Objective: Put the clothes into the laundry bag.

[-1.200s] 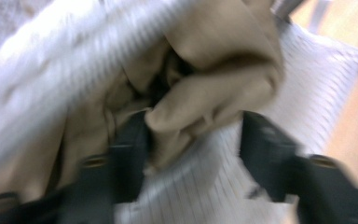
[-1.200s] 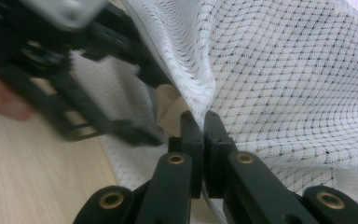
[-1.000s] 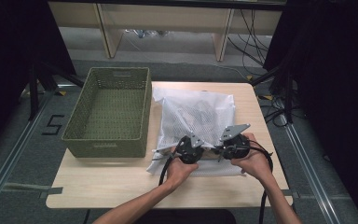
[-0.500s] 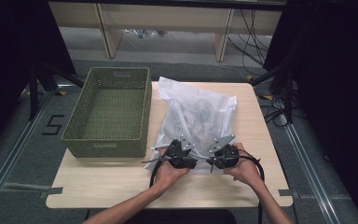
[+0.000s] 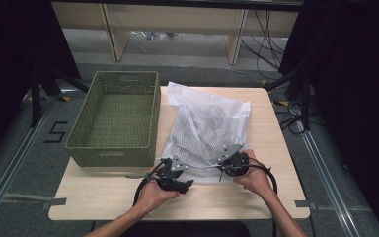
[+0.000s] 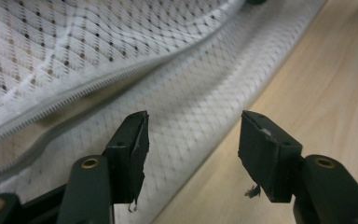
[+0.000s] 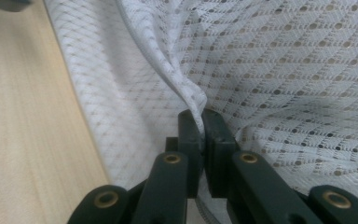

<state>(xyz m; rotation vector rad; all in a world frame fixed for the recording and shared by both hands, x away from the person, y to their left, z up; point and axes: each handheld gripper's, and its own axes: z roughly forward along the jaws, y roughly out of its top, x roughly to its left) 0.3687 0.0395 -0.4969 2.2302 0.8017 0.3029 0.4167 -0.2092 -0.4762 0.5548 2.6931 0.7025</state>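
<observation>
White mesh laundry bag (image 5: 205, 131) lies on the wooden table (image 5: 276, 197), its near zippered edge toward the person, just right of the green woven basket (image 5: 116, 116). Nearest, the left gripper (image 6: 193, 140) stands wide apart over that edge, holding nothing. The right gripper (image 7: 201, 128) is pinched tight on 1 fold of mesh. The bag looks light, limp and likely to sag; the stiffer zipper hem (image 6: 74, 100) seems the better hold.
</observation>
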